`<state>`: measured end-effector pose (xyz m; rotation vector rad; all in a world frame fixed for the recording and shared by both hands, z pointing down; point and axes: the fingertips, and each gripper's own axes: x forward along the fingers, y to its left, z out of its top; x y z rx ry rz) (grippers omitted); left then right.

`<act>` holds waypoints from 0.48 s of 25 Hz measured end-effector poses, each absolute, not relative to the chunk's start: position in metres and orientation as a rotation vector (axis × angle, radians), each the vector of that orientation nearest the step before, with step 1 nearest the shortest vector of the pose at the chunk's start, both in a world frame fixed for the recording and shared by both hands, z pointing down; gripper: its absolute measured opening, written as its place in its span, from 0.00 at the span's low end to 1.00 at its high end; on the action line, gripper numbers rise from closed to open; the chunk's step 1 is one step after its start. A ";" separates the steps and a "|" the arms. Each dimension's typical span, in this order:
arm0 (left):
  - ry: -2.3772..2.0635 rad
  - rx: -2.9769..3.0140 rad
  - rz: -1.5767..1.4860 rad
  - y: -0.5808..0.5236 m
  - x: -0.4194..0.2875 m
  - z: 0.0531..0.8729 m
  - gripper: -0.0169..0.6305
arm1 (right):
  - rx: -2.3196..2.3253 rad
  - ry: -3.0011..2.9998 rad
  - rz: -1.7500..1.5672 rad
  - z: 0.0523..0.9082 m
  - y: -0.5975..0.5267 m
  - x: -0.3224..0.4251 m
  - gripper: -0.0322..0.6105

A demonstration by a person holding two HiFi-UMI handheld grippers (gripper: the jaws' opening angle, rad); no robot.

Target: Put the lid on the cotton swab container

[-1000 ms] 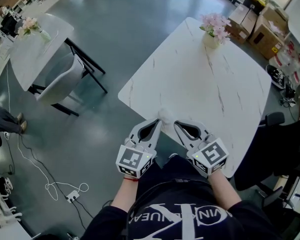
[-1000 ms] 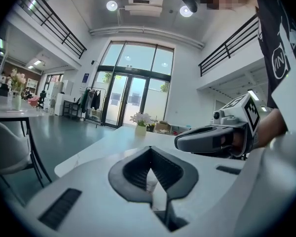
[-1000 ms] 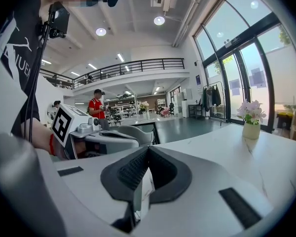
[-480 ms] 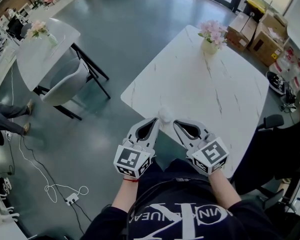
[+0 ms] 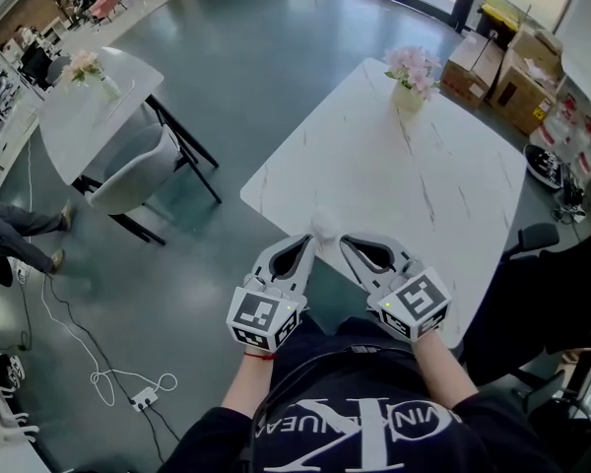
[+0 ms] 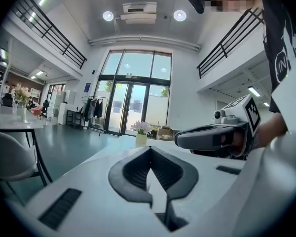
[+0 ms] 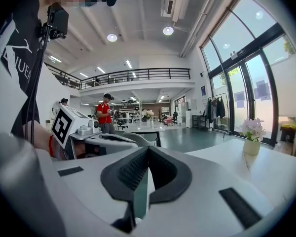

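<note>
Nothing has moved in a second: left gripper [image 5: 310,241] and right gripper [image 5: 343,241], fingers clenched empty, flank the white cotton swab container [image 5: 325,227] just ahead at the desk [image 5: 424,185] edge; lidding looks finished or paused.

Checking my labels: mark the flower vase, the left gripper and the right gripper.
flower vase [image 5: 408,98]: head view, on the pot below the blooms.
left gripper [image 5: 310,240]: head view, between its fingertips.
right gripper [image 5: 344,241]: head view, between its fingertips.
</note>
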<state>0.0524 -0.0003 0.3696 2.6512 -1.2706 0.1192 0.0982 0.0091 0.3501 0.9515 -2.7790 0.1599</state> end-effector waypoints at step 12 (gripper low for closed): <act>-1.236 2.690 0.168 0.004 0.066 0.369 0.03 | 0.992 -2.773 0.163 0.350 0.015 0.109 0.05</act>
